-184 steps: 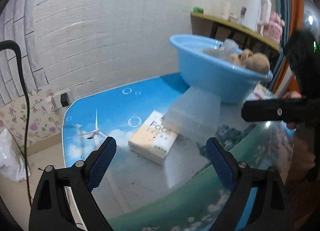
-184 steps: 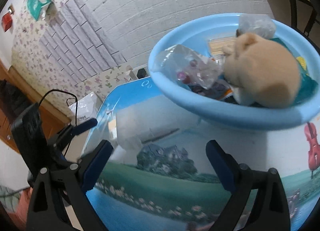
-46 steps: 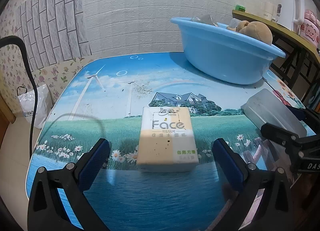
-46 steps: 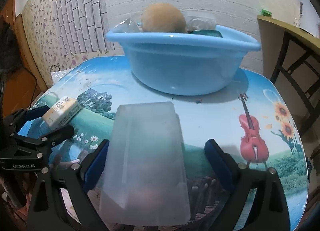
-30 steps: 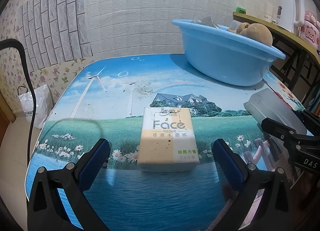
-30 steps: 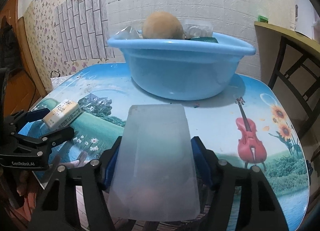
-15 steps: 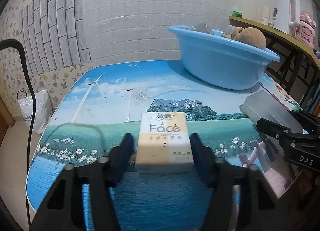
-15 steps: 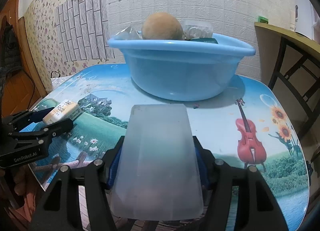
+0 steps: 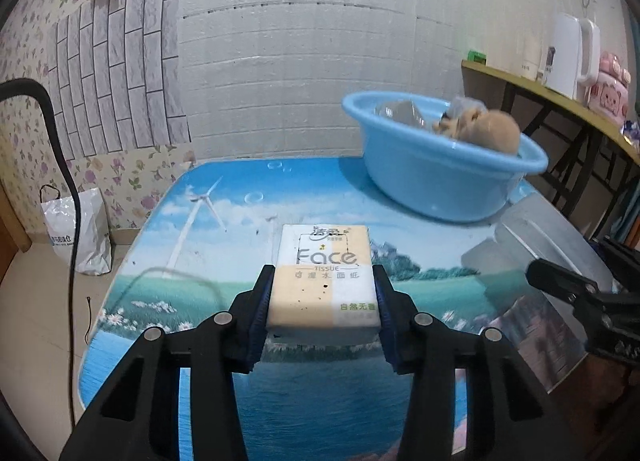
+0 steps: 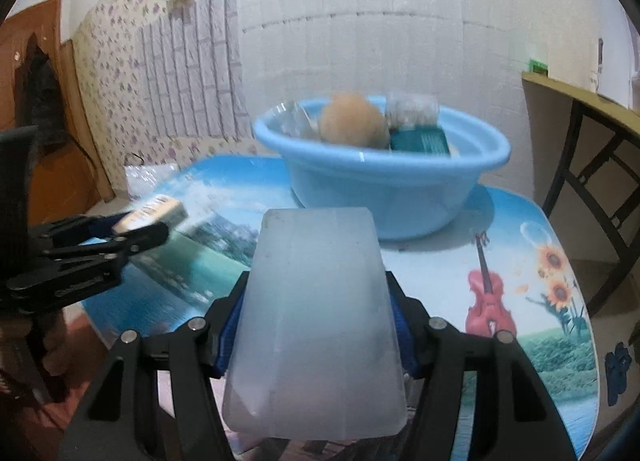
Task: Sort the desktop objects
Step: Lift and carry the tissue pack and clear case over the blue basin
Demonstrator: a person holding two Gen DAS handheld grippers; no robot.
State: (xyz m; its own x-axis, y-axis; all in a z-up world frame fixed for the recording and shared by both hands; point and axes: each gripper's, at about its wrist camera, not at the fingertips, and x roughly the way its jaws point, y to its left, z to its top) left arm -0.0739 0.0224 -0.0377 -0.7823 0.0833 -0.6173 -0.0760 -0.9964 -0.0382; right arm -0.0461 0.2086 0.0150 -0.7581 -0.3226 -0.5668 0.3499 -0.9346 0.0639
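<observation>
The left gripper has its jaws closing on a tissue pack, their blue pads pressed against the pack's two long sides. The pack is white and peach with "Face" printed on top, and it reaches forward out of the jaws, its far end towards a blue basin that stands ahead and to the right on the picture-printed surface. Whether the pack clears the surface cannot be told from this view.

The right gripper holds a frosted translucent plastic box narrowly between its jaws, the pads against the box's sides. The box fills the gap and juts forward and upward, its far edge just short of the basin, which sits straight ahead of these jaws. In the basin lie a tan plush toy, a teal packet and some clear plastic wrapping.

In the right wrist view the left gripper appears off to the left of the jaws, blurred, with the tissue pack gripped at its tips. A white plastic bag sits on the floor beyond the left edge of the surface.
</observation>
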